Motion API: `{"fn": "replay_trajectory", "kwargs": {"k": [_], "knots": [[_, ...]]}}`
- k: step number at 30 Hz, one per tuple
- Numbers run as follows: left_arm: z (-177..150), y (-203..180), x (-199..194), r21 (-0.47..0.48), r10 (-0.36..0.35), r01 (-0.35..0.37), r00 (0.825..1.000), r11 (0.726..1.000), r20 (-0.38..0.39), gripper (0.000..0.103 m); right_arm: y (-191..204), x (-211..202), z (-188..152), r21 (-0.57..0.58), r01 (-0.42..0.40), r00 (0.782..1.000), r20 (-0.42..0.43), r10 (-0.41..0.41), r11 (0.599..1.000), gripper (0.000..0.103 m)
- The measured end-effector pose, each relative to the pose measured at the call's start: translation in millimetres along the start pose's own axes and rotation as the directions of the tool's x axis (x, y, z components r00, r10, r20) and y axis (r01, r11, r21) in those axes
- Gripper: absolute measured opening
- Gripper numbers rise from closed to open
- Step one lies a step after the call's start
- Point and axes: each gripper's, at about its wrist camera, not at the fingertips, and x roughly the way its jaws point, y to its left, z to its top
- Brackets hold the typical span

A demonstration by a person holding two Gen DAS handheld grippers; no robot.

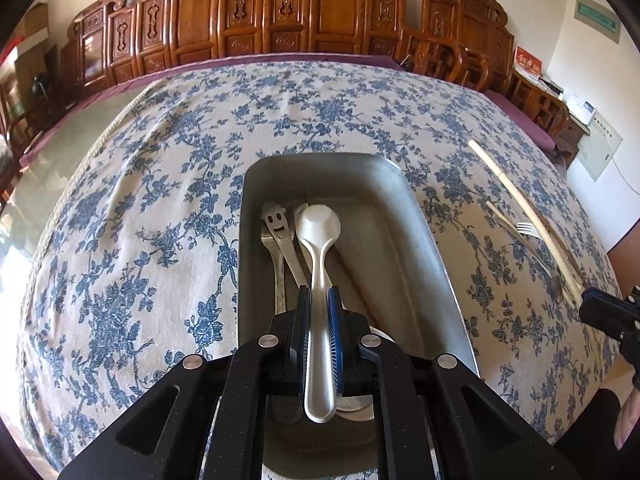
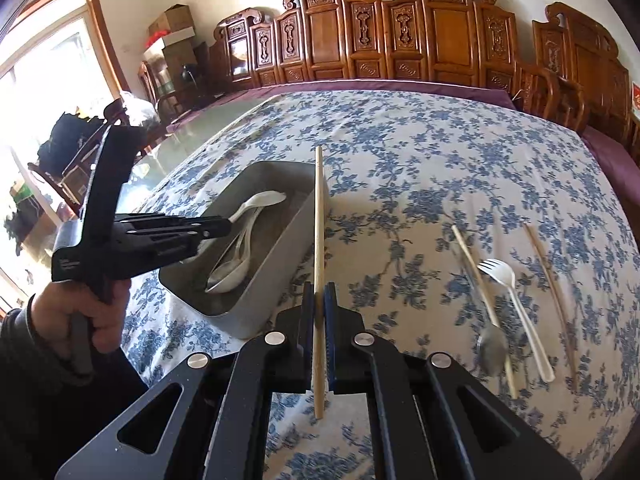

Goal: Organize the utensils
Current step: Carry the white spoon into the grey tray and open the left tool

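holding a white spoon by its handle in my left gripper, i have it over the grey tray, bowl pointing to the far end. the pads are narrow and pinch the handle partway along, so the bowl hangs free and can go down beside the spoons already lying in the tray, one of them with a smiling face cut in it. lined up with those, it should drop in parallel rather than cross them.

my right gripper is pinched tight on a chopstick, gripped low on its length with the long end reaching out toward the far side. its tip sits at the tray's right wall in the right wrist view; i cannot tell whether it touches. i judge it waits there for the spoon to go in first.

right of the tray, still on the cloth, lie a white fork, a metal spoon and two more chopsticks, well apart from the tray.

both grippers tilt steeply down and forward. the left hand grips its handle from below, near the tray's near left corner.
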Motion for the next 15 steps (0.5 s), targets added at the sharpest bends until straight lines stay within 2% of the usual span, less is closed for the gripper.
{"fn": "replay_trajectory", "kwargs": {"k": [8, 15], "knots": [[6, 3, 7, -0.039, -0.019, 0.018, 1.0, 0.999, -0.015, 0.008, 12, 12, 8, 0.003, -0.013, 1.0, -0.009, 0.013, 1.0, 0.006], [10, 11, -10, -0.043, -0.023, 0.024, 0.999, 0.999, 0.026, 0.008, 23, 18, 16, 0.016, -0.028, 1.0, -0.012, 0.028, 0.999, 0.006]]}}
